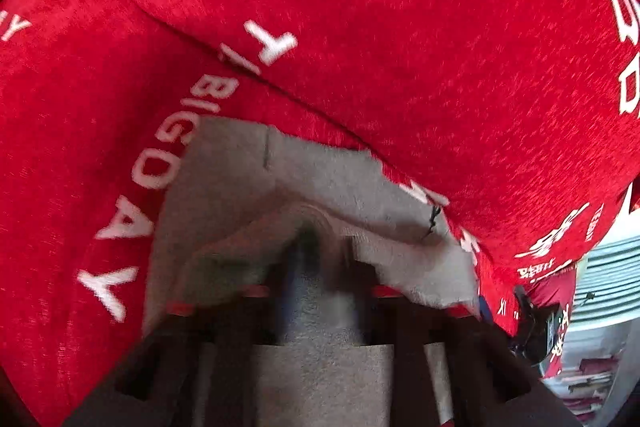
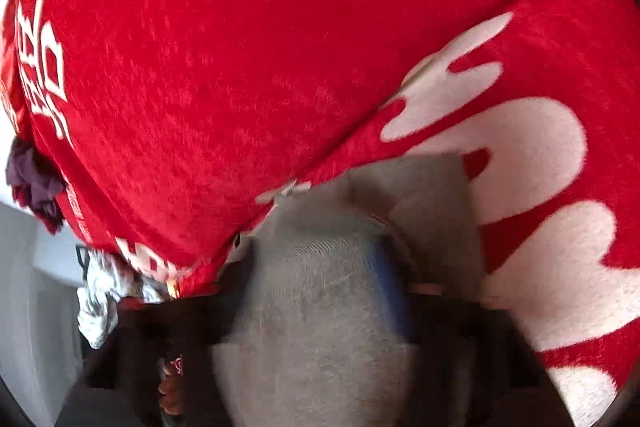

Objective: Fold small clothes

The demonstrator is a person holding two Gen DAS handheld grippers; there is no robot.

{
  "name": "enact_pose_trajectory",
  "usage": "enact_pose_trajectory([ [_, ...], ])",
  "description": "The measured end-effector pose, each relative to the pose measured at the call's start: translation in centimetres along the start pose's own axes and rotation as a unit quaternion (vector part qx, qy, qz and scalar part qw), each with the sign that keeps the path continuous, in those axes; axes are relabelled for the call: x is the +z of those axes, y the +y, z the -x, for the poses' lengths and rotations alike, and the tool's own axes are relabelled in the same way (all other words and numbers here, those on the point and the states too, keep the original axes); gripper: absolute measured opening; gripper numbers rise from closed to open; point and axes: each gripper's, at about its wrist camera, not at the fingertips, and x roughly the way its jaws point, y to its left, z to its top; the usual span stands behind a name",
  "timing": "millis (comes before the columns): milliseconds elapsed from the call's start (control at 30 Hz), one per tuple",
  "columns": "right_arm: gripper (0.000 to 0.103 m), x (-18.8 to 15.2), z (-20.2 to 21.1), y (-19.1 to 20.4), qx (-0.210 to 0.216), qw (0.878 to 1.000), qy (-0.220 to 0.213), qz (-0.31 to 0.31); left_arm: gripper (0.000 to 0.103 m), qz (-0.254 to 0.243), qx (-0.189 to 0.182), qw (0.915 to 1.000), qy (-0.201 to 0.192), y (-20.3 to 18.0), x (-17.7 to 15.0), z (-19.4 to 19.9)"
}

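One grey garment (image 1: 320, 167) on one red blanket (image 1: 400, 27), between two grippers: left gripper (image 1: 320, 267) half-parted, right gripper (image 2: 328, 283) wide.

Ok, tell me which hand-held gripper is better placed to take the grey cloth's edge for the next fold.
Left, probably. Ahead of the left hand-held gripper the grey cloth lies flat on the red blanket, a corner exposed. The right hand-held gripper only straddles a bunched hump.
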Motion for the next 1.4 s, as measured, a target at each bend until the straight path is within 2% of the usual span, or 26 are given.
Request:
enact_pose_trajectory([
  [33,0.087,0.0,0.9,0.0,-0.006,1.000,-0.017,0.005,0.077,0.001,-0.002,0.9999,-0.012,0.0,0.0,0.8],
  [67,0.087,0.1,1.7,0.1,-0.011,1.000,-0.024,0.010,0.088,0.005,0.000,0.9995,-0.030,0.1,0.1,1.9],
  [100,0.087,0.0,2.6,0.3,-0.012,0.999,-0.030,0.018,0.103,0.008,0.000,0.9986,-0.053,0.1,0.1,3.1],
  [133,0.087,-0.2,3.3,0.6,-0.014,0.999,-0.035,0.029,0.103,0.013,-0.009,0.9972,-0.073,0.2,0.2,4.5],
  [200,0.087,-0.9,4.3,1.8,-0.035,0.996,-0.039,0.067,0.103,0.013,-0.021,0.9961,-0.084,0.2,0.3,6.1],
  [233,0.087,-1.3,4.4,2.6,-0.046,0.994,-0.035,0.091,0.103,0.005,-0.005,0.9955,-0.094,-0.2,0.2,6.7],
  [300,0.088,-2.2,4.2,4.3,-0.066,0.987,-0.023,0.142,0.103,-0.032,0.058,0.9926,-0.102,-1.3,-0.4,6.7],
  [333,0.088,-2.8,3.7,5.4,-0.075,0.983,-0.014,0.169,0.103,-0.066,0.095,0.9890,-0.092,-2.5,-1.0,5.8],
  [367,0.088,-3.5,2.8,6.6,-0.083,0.977,-0.002,0.195,0.103,-0.096,0.115,0.9855,-0.080,-3.5,-1.7,4.8],
  [467,0.088,-5.5,0.6,8.3,-0.093,0.962,0.042,0.253,0.103,-0.193,0.151,0.9681,-0.052,-6.6,-4.6,1.6],
  [500,0.088,-5.9,0.0,8.7,-0.093,0.959,0.056,0.261,0.103,-0.227,0.158,0.9600,-0.044,-7.5,-5.7,0.3],
  [567,0.088,-7.0,-1.9,9.0,-0.097,0.953,0.091,0.273,0.103,-0.256,0.178,0.9496,-0.030,-8.1,-6.8,-1.7],
  [667,0.087,-8.1,-4.0,8.4,-0.142,0.938,0.126,0.290,0.103,-0.273,0.238,0.9317,-0.022,-7.2,-7.1,-3.7],
  [700,0.087,-8.2,-4.1,8.0,-0.159,0.933,0.124,0.298,0.103,-0.275,0.238,0.9310,-0.026,-6.5,-7.0,-3.7],
  [767,0.087,-8.1,-3.7,7.1,-0.163,0.931,0.111,0.309,0.103,-0.270,0.229,0.9345,-0.033,-5.5,-6.9,-2.7],
  [833,0.087,-8.0,-3.0,7.1,-0.178,0.929,0.099,0.308,0.103,-0.255,0.247,0.9339,-0.040,-5.2,-6.7,-1.4],
  [967,0.088,-8.5,-2.5,9.5,-0.185,0.921,0.075,0.334,0.103,-0.256,0.216,0.9401,-0.062,-7.0,-7.2,-0.3],
  [1000,0.088,-8.7,-3.0,10.2,-0.185,0.918,0.075,0.342,0.103,-0.260,0.218,0.9384,-0.062,-7.5,-7.1,-0.8],
  [1067,0.089,-9.2,-5.0,11.4,-0.185,0.913,0.100,0.349,0.103,-0.274,0.242,0.9294,-0.046,-8.3,-7.0,-3.2],
  [1100,0.089,-9.4,-5.9,11.5,-0.186,0.910,0.111,0.354,0.103,-0.281,0.263,0.9222,-0.037,-8.2,-7.1,-4.2],
  [1133,0.089,-9.5,-6.9,11.4,-0.198,0.904,0.119,0.360,0.103,-0.284,0.268,0.9201,-0.036,-7.9,-7.0,-4.9],
  [1200,0.089,-9.3,-8.4,10.5,-0.243,0.891,0.128,0.363,0.103,-0.270,0.253,0.9279,-0.043,-7.3,-6.7,-4.6],
  [1267,0.089,-8.6,-7.8,9.7,-0.242,0.896,0.112,0.356,0.103,-0.266,0.258,0.9279,-0.043,-7.1,-6.5,-3.9],
  [1333,0.089,-8.1,-6.7,9.2,-0.251,0.900,0.099,0.343,0.103,-0.281,0.282,0.9153,-0.059,-7.4,-7.0,-3.2],
  [1400,0.090,-8.3,-5.6,9.5,-0.270,0.895,0.080,0.345,0.103,-0.292,0.295,0.9073,-0.065,-7.5,-7.5,-2.7],
])
